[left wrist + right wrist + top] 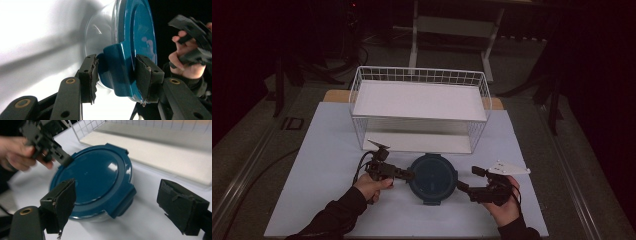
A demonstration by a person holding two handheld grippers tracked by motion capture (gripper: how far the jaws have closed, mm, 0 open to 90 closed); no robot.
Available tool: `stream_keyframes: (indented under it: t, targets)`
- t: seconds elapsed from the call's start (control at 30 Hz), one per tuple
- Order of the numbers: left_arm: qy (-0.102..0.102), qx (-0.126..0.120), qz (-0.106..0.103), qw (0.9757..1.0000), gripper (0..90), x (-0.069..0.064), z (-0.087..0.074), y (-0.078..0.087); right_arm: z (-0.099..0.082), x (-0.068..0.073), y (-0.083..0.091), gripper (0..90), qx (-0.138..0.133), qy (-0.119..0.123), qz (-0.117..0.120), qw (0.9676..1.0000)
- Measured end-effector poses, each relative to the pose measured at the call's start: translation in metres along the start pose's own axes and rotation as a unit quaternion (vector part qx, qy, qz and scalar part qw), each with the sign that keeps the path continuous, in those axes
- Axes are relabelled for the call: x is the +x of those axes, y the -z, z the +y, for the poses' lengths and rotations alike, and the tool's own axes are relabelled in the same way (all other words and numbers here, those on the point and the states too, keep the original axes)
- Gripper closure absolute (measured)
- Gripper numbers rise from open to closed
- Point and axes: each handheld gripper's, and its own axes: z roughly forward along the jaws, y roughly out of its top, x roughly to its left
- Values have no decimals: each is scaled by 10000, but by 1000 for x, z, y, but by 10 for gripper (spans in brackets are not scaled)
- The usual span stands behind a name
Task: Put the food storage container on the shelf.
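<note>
A round clear container with a dark blue lid (pixel 432 176) sits on the white tabletop (pixel 327 165), in front of the wire basket. My left gripper (pixel 410 175) comes in from the left and is shut on the lid's left locking tab (pixel 117 70), both pads (pixel 90 72) pressing on it. At the container's right side my right gripper (pixel 468 178) stands open. The lid's right tab (pixel 122 200) lies between its pads (pixel 63 200), and neither pad touches it. The left gripper (pixel 63 160) shows at the lid's (pixel 92 175) far edge in the right gripper view.
A white wire basket (pixel 419 75) with a flat white shelf stands just behind the container, across the back half of the table. The table's front edge lies near the person's forearms. The floor around is dark, with table legs behind.
</note>
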Motion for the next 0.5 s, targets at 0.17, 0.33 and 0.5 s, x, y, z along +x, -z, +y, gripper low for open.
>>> stream_keyframes:
  t: [0.17,0.33,0.5]
  targets:
    - [-231,11,66,9997,557,-6,-3,2,-4,-15,-7,214,174,-861,403,9953]
    - [-460,-3,94,9989,562,-10,-6,3,-12,-26,-17,307,475,-1357,627,9876]
    - [-681,-32,133,9976,568,-16,-9,3,-17,-32,-24,399,646,-1614,877,9809]
